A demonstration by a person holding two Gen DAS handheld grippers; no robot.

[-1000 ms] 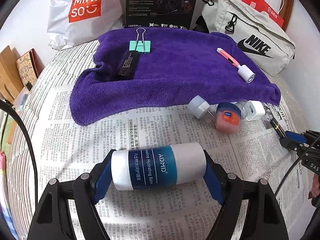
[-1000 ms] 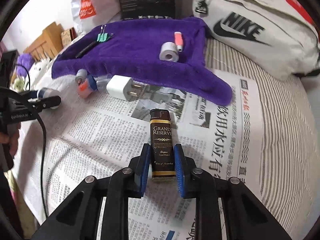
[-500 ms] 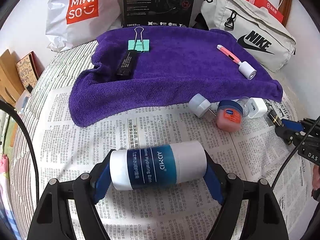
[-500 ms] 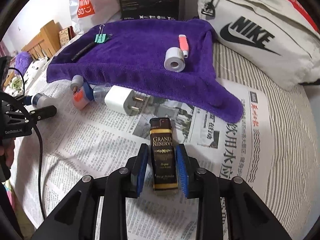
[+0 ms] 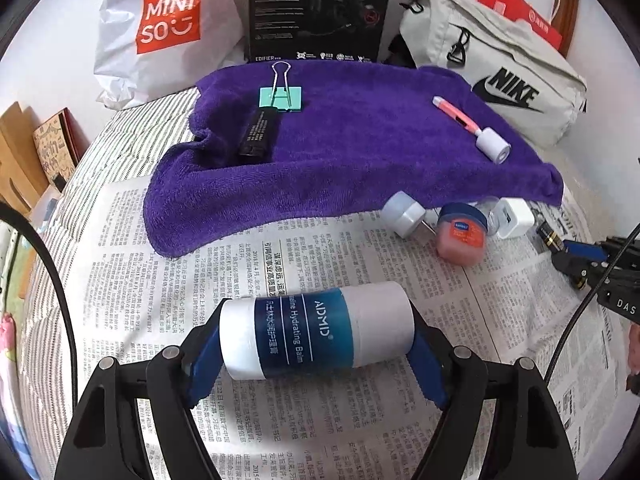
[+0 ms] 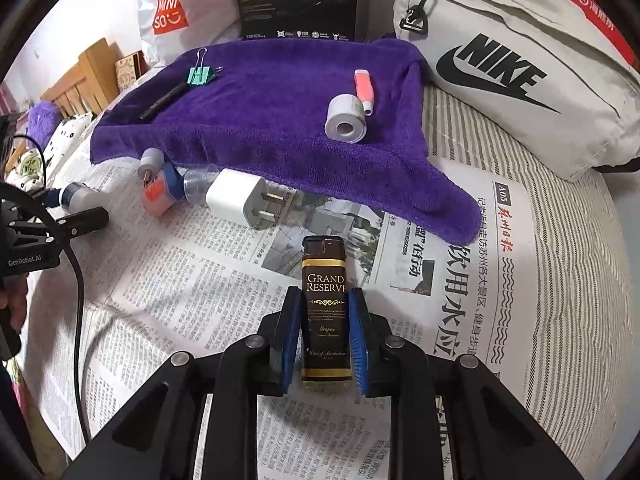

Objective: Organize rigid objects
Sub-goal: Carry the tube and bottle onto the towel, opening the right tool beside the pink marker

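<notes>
My left gripper (image 5: 316,340) is shut on a blue and white balm stick (image 5: 316,330), held crosswise above the newspaper. My right gripper (image 6: 323,340) is shut on a brown "Grand Reserve" lighter (image 6: 325,308), lifted above the newspaper. The purple towel (image 5: 360,140) carries a green binder clip (image 5: 281,96), a black stick (image 5: 258,132), a pink pen (image 5: 456,114) and a white tape roll (image 5: 493,147). In the right wrist view the towel (image 6: 272,120) lies ahead, the tape roll (image 6: 346,118) on it.
At the towel's front edge lie a grey cap (image 5: 402,214), a Vaseline jar (image 5: 460,232) and a white charger (image 6: 240,198). A Nike bag (image 6: 520,68), a black box (image 5: 320,8) and a Miniso bag (image 5: 160,32) stand behind. Newspaper (image 5: 280,272) covers the striped bed.
Both grippers have risen and drawn back a little with their objects. The right gripper has turned slightly, so the towel now sits more centred in its view.
</notes>
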